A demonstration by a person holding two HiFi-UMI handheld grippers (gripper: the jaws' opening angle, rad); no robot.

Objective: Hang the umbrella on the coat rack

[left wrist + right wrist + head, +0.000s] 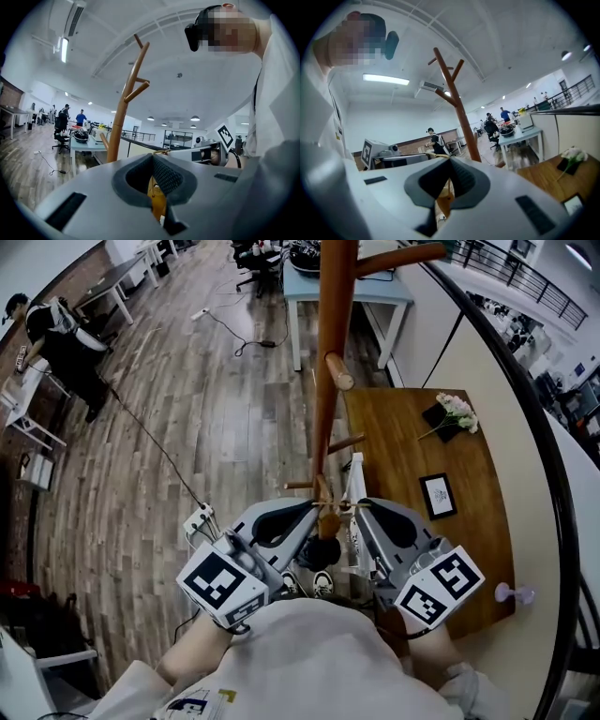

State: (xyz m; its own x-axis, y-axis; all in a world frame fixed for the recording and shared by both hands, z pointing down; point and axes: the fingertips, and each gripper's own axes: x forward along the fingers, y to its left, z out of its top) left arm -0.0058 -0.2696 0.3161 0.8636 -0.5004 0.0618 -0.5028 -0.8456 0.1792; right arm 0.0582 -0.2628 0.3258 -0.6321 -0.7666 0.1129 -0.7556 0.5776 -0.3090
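The wooden coat rack (333,343) rises straight in front of me, with short pegs (338,370) at several heights. It also shows as the coat rack (123,108) and the coat rack (459,110) in the two gripper views. Both grippers meet tip to tip close to the pole's lower part. My left gripper (319,507) and right gripper (358,507) are each shut on the umbrella's thin tan cord loop (336,505), stretched between them. Under the jaws hangs the umbrella's yellowish wooden handle (157,201), seen again as the handle (446,204). A dark mass (323,549) below is probably its canopy.
A brown wooden table (403,446) stands right of the rack with a picture frame (438,495) and flowers (455,412). A black railing (525,381) curves along the right. A power strip (199,518) and cable lie on the floor at left. A person (56,334) stands far left.
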